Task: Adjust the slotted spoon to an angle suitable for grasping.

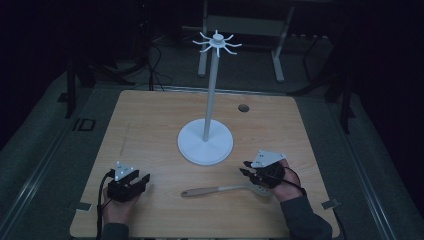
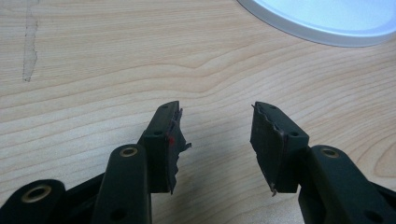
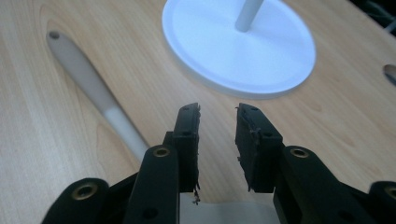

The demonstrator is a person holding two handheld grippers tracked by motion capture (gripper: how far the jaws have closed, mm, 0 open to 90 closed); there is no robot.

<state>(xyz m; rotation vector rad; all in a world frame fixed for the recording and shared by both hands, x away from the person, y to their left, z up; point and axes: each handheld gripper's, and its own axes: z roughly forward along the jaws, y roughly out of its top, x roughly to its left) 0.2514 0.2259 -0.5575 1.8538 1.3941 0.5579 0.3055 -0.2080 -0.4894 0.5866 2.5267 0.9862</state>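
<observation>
A white stand, with a round base (image 1: 205,142) and a tall pole topped by a ring of hooks (image 1: 217,42), is upright at the table's middle. A pale long-handled utensil (image 1: 210,190) lies flat in front of it, handle pointing left. My right gripper (image 1: 245,167) hovers over the utensil's wide end, jaws a little apart with nothing between them. In the right gripper view (image 3: 217,109) the handle (image 3: 88,79) runs off to the upper left and the base (image 3: 238,51) lies ahead. My left gripper (image 1: 142,179) rests near the front left, open and empty (image 2: 217,108).
The wooden table (image 1: 150,125) has a small round hole (image 1: 243,108) at the back right. A pale scuff (image 2: 29,51) marks the wood left of the left gripper. Dark floor, cables and a frame's legs lie beyond the far edge.
</observation>
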